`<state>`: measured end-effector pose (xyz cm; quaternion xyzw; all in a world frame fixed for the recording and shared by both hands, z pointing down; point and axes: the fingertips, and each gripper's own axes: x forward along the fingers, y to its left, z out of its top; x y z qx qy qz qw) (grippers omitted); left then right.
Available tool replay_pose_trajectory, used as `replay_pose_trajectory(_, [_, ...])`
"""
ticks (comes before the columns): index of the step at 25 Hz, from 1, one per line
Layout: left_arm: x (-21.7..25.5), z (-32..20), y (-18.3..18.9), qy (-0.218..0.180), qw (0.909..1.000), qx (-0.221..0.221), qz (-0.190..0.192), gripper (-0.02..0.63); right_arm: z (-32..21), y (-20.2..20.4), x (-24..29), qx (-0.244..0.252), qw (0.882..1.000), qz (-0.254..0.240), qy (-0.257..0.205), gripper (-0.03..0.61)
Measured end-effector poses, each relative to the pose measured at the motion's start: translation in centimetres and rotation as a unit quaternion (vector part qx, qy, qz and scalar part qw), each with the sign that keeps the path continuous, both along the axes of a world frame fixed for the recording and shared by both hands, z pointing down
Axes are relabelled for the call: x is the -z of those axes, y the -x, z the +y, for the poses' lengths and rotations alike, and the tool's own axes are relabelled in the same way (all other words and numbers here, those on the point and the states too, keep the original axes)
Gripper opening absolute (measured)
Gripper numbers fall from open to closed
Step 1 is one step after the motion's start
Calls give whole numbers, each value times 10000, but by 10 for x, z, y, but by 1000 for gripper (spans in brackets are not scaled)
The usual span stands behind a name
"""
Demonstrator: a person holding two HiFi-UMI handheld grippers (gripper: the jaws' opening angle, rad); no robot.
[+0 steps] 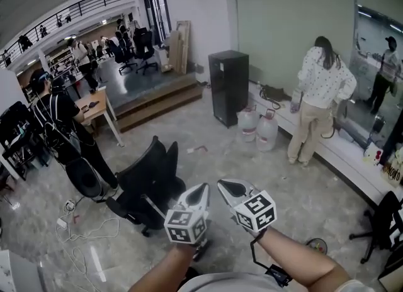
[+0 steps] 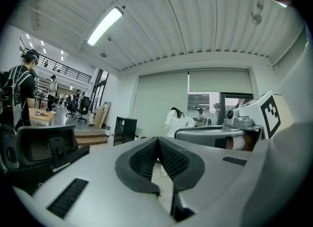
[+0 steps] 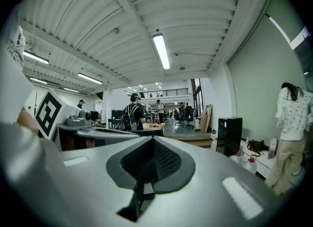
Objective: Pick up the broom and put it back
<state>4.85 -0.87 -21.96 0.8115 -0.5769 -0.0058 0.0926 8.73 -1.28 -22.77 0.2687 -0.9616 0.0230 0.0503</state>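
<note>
I cannot make out a broom in any view. Both grippers are held up side by side in front of me at the bottom of the head view. My left gripper (image 1: 200, 190) has its jaws pressed together with nothing between them, and its own view shows the ribbed pads (image 2: 146, 157) meeting. My right gripper (image 1: 225, 187) is likewise shut and empty, with its dark pads (image 3: 161, 158) closed on each other. The marker cubes sit just behind the jaws, above my forearms.
A black office chair (image 1: 148, 180) stands just ahead on the left, with loose cables (image 1: 82, 234) on the floor beside it. Farther off are a black cabinet (image 1: 228, 86), two gas cylinders (image 1: 258, 128), a person in white (image 1: 321, 89) at a low bench and a person in black (image 1: 63, 133).
</note>
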Motion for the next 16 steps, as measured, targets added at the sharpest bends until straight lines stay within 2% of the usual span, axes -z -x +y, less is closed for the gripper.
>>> replay_pose_trajectory(16, [3,-10,-17,-40,10000,-1,-79,5,-5,-13,9,77,9996,-229,153,3])
